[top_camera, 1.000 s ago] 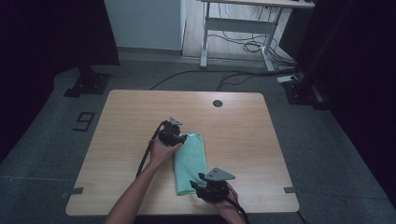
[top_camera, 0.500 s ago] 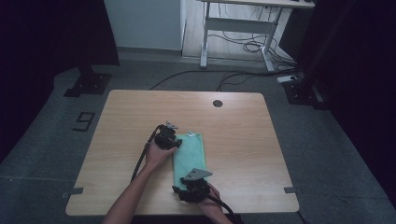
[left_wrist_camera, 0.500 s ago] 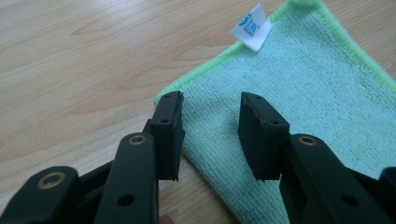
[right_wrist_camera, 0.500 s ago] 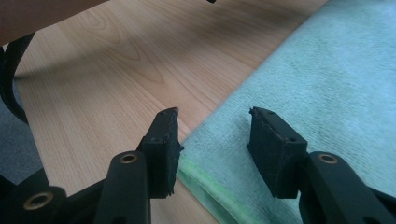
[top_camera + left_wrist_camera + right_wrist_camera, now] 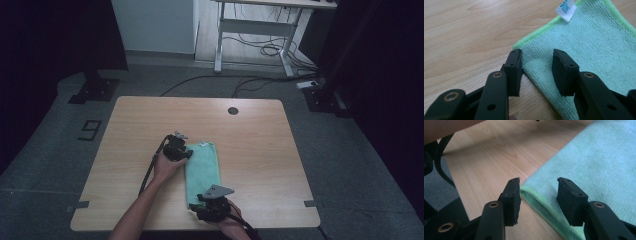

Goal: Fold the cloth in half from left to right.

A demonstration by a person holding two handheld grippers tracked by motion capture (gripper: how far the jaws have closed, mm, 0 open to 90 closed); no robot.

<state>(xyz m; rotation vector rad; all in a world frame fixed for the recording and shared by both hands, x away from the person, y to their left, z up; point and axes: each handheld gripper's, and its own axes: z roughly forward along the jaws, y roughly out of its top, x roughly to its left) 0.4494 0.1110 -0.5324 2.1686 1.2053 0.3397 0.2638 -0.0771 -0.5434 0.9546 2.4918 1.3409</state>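
Mint-green microfibre cloth (image 5: 203,170), folded, near the worktop's (image 5: 260,150) front edge: corner-grasp step.
High view: left gripper (image 5: 186,152) at far-left corner, right gripper (image 5: 196,209) at near-left. Gripper views: both part-open, straddling the cloth's left edge (image 5: 524,72) (image 5: 536,195), unclamped; next, closing together.

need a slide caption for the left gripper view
Left gripper with open jaws straddling the folded edge of a green microfibre cloth near its white tag, on a wooden table.

table (image 5: 250,130): light wood, round hole (image 5: 232,110) | floor: cables (image 5: 260,50), desk frame (image 5: 255,30)
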